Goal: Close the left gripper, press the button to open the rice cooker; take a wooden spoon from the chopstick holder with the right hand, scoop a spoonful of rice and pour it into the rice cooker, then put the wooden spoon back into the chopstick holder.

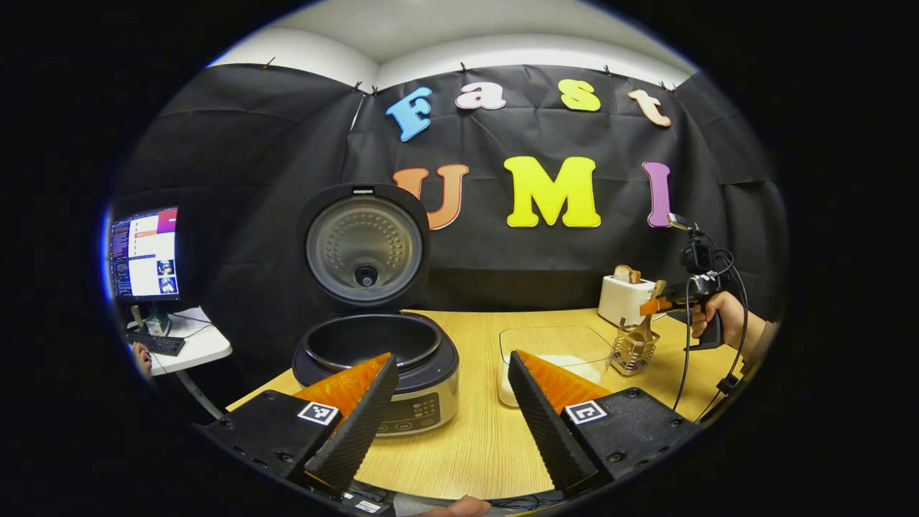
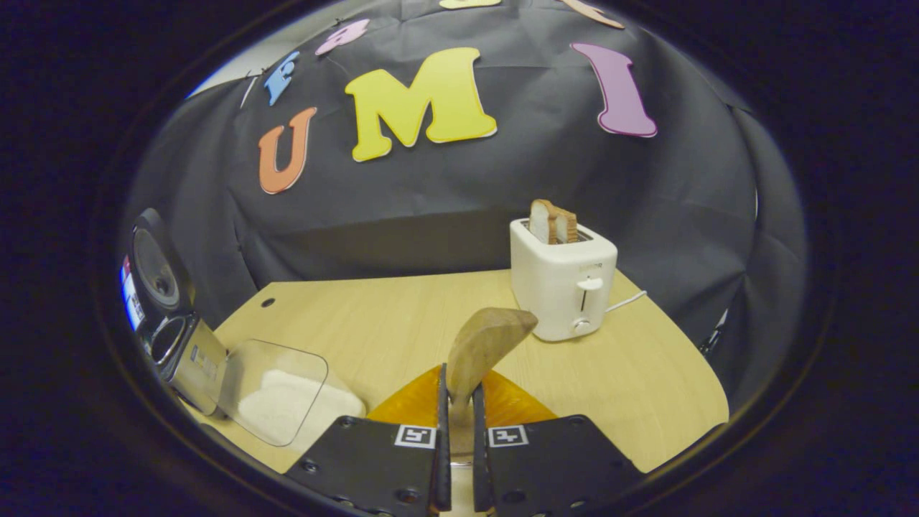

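Cooker [image 1: 376, 359] lid up, pot bare. Left gripper [image 1: 444, 416] fingers spread wide, holding nothing. Right gripper [image 2: 459, 424] clamped on spoon [image 2: 484, 348] above holder [image 1: 635, 350], beside rice box [image 2: 276, 402].

We see a worktop [image 1: 481, 431] of pale wood-grain laminate with a smooth, faintly satin face. The rice cooker [image 1: 377, 366] shows a brushed-metal body, a dark glossy rim and a dull metal plate inside its raised lid. The container [image 2: 276, 402] of rice is clear, glossy plastic. The wooden spoon [image 2: 482, 352] has a matt, smooth bowl. The chopstick holder [image 1: 635, 350] is wire mesh metal. The toaster [image 2: 563, 283] is smooth white plastic. The fingers [image 1: 355, 424] carry ribbed, matt faces.
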`<action>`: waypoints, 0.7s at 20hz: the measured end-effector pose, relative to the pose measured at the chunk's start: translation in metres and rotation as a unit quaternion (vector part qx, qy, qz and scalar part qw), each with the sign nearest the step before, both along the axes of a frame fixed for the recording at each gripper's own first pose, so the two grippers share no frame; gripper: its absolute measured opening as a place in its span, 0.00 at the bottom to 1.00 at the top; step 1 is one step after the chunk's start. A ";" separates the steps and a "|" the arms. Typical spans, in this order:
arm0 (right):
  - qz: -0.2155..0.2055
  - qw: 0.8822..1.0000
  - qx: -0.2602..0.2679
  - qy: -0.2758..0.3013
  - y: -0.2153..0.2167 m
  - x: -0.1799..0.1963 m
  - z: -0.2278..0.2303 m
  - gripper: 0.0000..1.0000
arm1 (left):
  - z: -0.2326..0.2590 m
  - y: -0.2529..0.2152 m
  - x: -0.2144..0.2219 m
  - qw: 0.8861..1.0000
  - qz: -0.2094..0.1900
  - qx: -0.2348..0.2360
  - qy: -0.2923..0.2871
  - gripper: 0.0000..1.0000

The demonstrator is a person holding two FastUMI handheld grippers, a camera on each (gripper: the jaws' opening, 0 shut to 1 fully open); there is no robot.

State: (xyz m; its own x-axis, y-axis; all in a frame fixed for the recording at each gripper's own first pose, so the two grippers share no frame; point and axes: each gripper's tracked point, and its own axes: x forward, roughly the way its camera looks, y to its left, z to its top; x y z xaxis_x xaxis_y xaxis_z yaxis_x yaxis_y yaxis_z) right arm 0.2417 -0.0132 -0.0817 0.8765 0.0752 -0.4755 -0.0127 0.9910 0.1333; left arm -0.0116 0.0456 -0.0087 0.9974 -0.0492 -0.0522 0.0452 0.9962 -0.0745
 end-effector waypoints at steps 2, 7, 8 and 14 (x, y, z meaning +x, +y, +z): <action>-0.006 1.000 -0.015 -0.018 -0.001 0.002 0.009 0.14 | -0.002 0.003 0.002 1.000 0.001 -0.001 0.003 0.98; 0.013 0.999 -0.022 -0.039 0.021 -0.003 0.042 0.05 | 0.002 0.010 -0.002 1.000 0.004 -0.010 0.000 0.98; 0.015 0.998 -0.029 -0.047 0.027 -0.005 0.050 0.05 | 0.003 0.012 -0.002 1.000 0.005 -0.011 -0.002 0.98; 0.054 0.989 -0.075 -0.117 0.090 -0.022 0.118 0.05 | 0.005 0.023 -0.006 1.000 0.009 -0.017 -0.005 0.98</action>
